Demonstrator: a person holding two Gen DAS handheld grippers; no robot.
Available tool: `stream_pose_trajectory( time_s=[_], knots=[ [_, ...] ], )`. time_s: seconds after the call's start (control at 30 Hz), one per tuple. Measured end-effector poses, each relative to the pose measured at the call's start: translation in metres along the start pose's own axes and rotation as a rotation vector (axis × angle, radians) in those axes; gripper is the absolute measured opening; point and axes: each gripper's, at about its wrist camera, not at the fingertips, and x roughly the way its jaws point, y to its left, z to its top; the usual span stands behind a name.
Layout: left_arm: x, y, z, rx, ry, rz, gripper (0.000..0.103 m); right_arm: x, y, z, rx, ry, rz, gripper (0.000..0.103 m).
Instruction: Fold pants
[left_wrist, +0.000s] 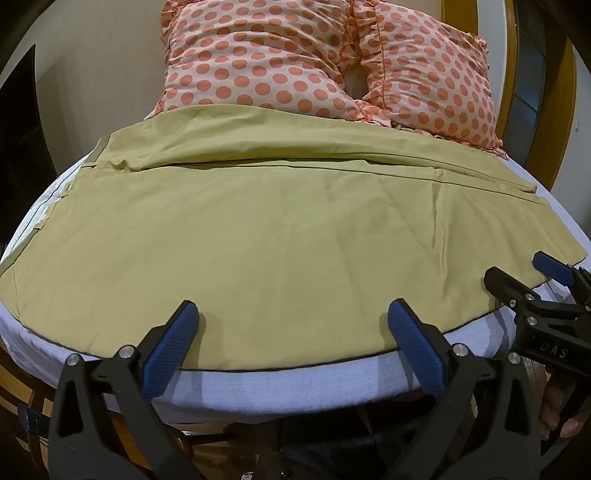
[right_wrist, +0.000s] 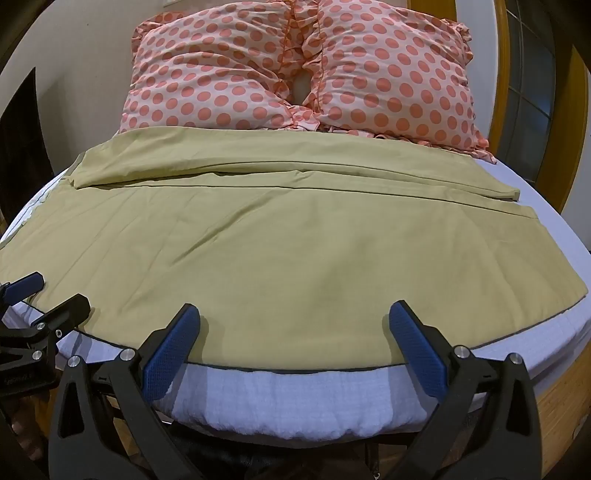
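Observation:
Olive-tan pants (left_wrist: 280, 229) lie spread flat across the white bed, legs running left to right, one leg folded over the other at the far side; they also fill the right wrist view (right_wrist: 280, 243). My left gripper (left_wrist: 293, 314) is open and empty, its blue pads (left_wrist: 171, 350) just above the pants' near edge. My right gripper (right_wrist: 295, 315) is open and empty, hovering over the same near edge. The right gripper also shows at the right of the left wrist view (left_wrist: 546, 273). The left gripper shows at the left of the right wrist view (right_wrist: 40, 295).
Two pink pillows with orange dots (left_wrist: 325, 59) lean at the head of the bed (right_wrist: 303, 66). The white mattress (left_wrist: 295, 387) has a rounded near edge (right_wrist: 295, 398). A wooden frame (right_wrist: 565, 110) stands at the right.

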Motion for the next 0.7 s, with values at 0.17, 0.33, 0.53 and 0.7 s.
stream_pose_trajectory(
  time_s=[0.17, 0.33, 0.53, 0.7],
  knots=[
    [0.0, 0.0001, 0.0005, 0.0, -0.001, 0.0, 0.101, 0.0, 0.0, 0.0, 0.0, 0.0, 0.0, 0.102],
    [-0.0001, 0.0, 0.0001, 0.001, -0.004, 0.001, 0.101, 0.0, 0.0, 0.0001, -0.001, -0.001, 0.0, 0.102],
    [-0.0002, 0.0, 0.0001, 0.001, -0.006, 0.001, 0.101, 0.0, 0.0, 0.0, -0.001, -0.002, 0.0, 0.102],
    [-0.0003, 0.0, 0.0, 0.001, -0.008, 0.001, 0.101, -0.0001, 0.0001, 0.0, -0.001, -0.003, -0.001, 0.102]
  ],
)
